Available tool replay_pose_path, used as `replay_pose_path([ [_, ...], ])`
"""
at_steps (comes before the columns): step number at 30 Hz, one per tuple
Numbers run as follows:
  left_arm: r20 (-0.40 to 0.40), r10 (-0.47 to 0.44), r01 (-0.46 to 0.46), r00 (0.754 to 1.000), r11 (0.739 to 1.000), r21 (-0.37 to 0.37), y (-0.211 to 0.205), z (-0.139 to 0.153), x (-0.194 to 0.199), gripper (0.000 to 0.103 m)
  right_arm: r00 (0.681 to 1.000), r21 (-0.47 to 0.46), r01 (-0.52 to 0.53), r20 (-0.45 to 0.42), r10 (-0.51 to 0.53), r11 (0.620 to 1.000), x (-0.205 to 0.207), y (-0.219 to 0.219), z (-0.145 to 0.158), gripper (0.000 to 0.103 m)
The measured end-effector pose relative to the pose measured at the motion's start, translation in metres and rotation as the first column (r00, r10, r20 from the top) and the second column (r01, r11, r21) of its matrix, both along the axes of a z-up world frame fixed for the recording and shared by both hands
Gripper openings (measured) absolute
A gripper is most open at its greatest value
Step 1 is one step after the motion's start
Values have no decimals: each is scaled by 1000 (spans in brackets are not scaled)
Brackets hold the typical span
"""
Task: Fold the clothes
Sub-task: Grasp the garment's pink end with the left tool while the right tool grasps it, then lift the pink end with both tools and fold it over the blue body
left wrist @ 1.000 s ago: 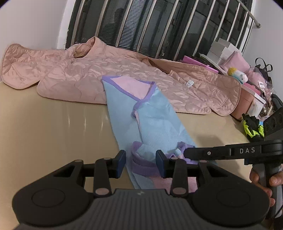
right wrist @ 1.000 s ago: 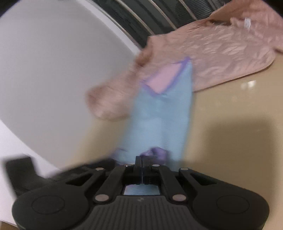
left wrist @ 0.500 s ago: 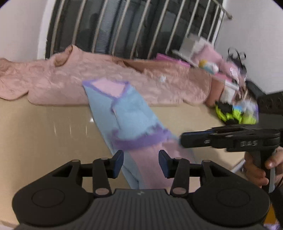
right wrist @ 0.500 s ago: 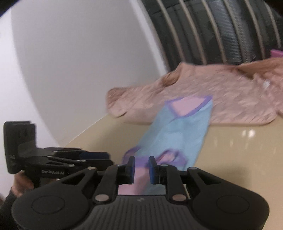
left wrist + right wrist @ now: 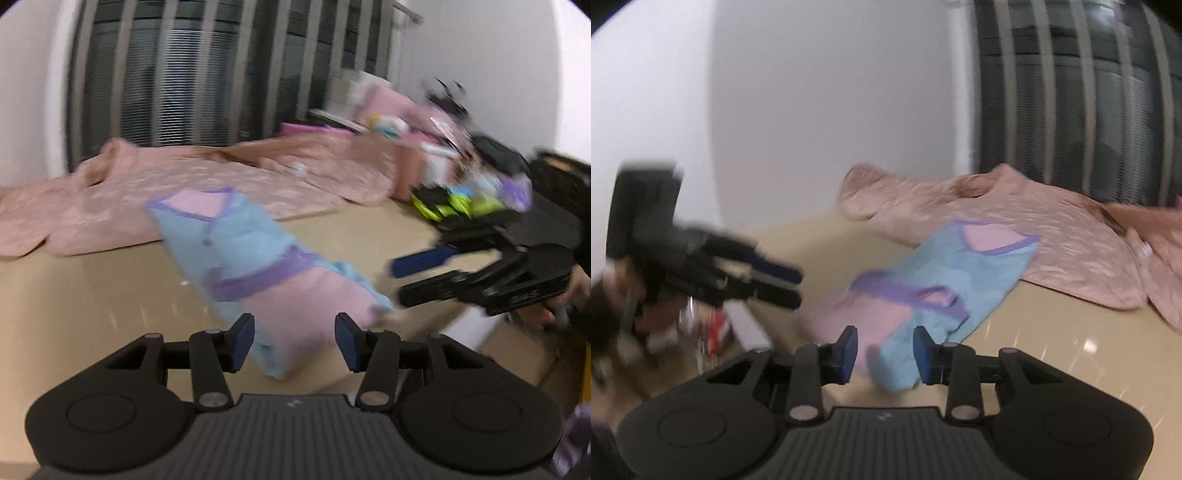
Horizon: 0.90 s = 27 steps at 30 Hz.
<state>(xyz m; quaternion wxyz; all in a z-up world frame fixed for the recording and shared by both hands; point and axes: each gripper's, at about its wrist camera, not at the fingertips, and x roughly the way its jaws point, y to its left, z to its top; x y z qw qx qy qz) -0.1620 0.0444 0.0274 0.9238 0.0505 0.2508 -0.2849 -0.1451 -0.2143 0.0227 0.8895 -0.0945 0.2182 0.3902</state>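
Blue-pink garment [image 5: 258, 266] lies on the table, beyond both opening tongs.

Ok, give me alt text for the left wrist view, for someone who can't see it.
A narrow blue and pink garment with purple trim lies on a beige table, its near end between the opening pads of the left tool, untouched. The right tool, also opening and empty, hangs at right; a pink quilted garment lies behind.
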Motion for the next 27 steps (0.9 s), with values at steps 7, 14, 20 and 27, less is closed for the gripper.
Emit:
replay_pose_path([
  [7, 35, -36, 30, 999, 985, 167, -24, -18, 0, 52, 997, -159, -55, 39, 61, 986, 5, 27, -22, 18],
  [14, 35, -89, 82, 995, 984, 157, -13, -24, 0, 28, 993, -74, -89, -83, 83, 993, 6, 16, -20, 3],
  [20, 9, -134, 132, 991, 983, 129, -3, -21, -2, 6, 992, -57, -70, -106, 64, 996, -4, 8, -18, 3],
  [27, 32, -226, 220, 974, 968, 121, 15, 20, -2, 6, 987, -64, -155, -58, 152, 986, -13, 8, 10, 3],
])
